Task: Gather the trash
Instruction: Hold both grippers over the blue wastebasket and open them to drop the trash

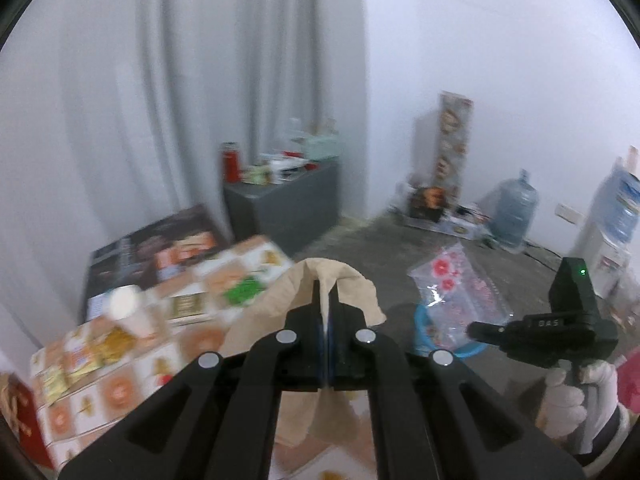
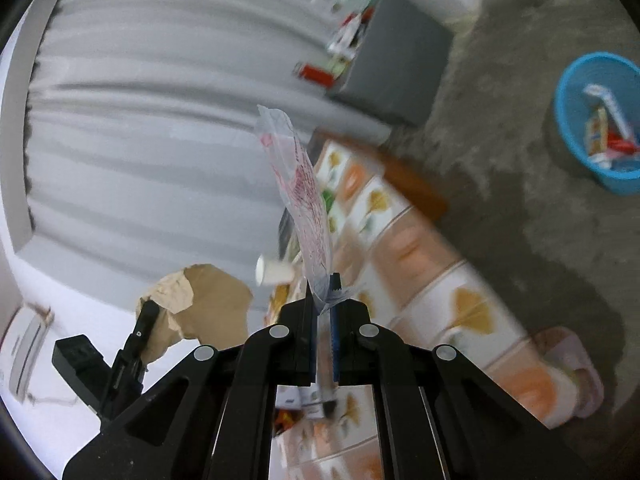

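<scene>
My left gripper (image 1: 327, 300) is shut on a crumpled brown paper (image 1: 356, 284) and holds it up above the patterned table (image 1: 192, 344). The same paper (image 2: 208, 300) and the left gripper (image 2: 148, 320) show in the right wrist view at lower left. My right gripper (image 2: 323, 292) is shut on a clear plastic bag with red print (image 2: 308, 196) that stands up from the jaws. In the left wrist view the right gripper (image 1: 480, 330) holds that bag (image 1: 460, 288) over a blue bin (image 1: 424, 332). The blue bin (image 2: 572, 128) stands on the floor with wrappers inside.
A white paper cup (image 1: 128, 308) lies on the table, also in the right wrist view (image 2: 274, 270). A grey cabinet (image 1: 288, 204) with bottles stands by the curtain. Water jugs (image 1: 514, 208) and a dispenser (image 1: 608, 232) stand by the far wall. The floor is bare concrete (image 2: 520, 216).
</scene>
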Motion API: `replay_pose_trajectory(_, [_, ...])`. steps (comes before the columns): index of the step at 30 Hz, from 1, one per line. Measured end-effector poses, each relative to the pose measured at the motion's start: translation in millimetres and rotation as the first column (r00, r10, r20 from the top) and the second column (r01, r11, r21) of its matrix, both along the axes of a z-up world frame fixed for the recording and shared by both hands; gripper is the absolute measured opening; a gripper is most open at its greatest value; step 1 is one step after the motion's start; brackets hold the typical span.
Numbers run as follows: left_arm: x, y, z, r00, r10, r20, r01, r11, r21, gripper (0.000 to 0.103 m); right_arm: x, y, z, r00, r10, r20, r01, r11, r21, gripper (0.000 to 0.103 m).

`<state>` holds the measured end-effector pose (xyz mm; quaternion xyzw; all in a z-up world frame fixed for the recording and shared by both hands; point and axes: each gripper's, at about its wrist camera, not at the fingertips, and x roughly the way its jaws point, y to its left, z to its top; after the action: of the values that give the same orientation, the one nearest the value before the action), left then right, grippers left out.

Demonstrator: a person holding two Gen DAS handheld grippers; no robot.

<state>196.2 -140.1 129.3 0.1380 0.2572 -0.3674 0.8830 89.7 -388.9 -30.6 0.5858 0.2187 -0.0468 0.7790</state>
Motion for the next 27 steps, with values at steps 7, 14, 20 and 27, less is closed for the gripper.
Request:
replay_pose_trajectory(7, [-11,-128,-35,0.971,-0.211,-0.111,0.214,0.977,0.02,0.001,-72,-69,-30,0.971,-0.229,-0.062,0.23,0.973,-0.002,0.004])
replay_pose_trajectory(14, [-16,-258,-96,0.894,-0.338,-0.294,0.369,0.928,0.055,0.001,-129,-129,-81,0.894,-0.414,-0.171,0.421,0.907,0.008,0.004])
replay_pose_trajectory(20, [-9,-350,-173,0.817,-0.322,-0.477,0.41,0.908,0.09,0.001,-137,-159,-121,0.869,-0.424,-0.256,0.447,0.894,0.037,0.004])
replay_pose_trajectory(27, [3,-416,-250,0.741,-0.233,-0.629,0.398,0.908,0.133,0.001,-132,-191,-146,0.851,-0.412,-0.326,0.45,0.892,0.049,0.004])
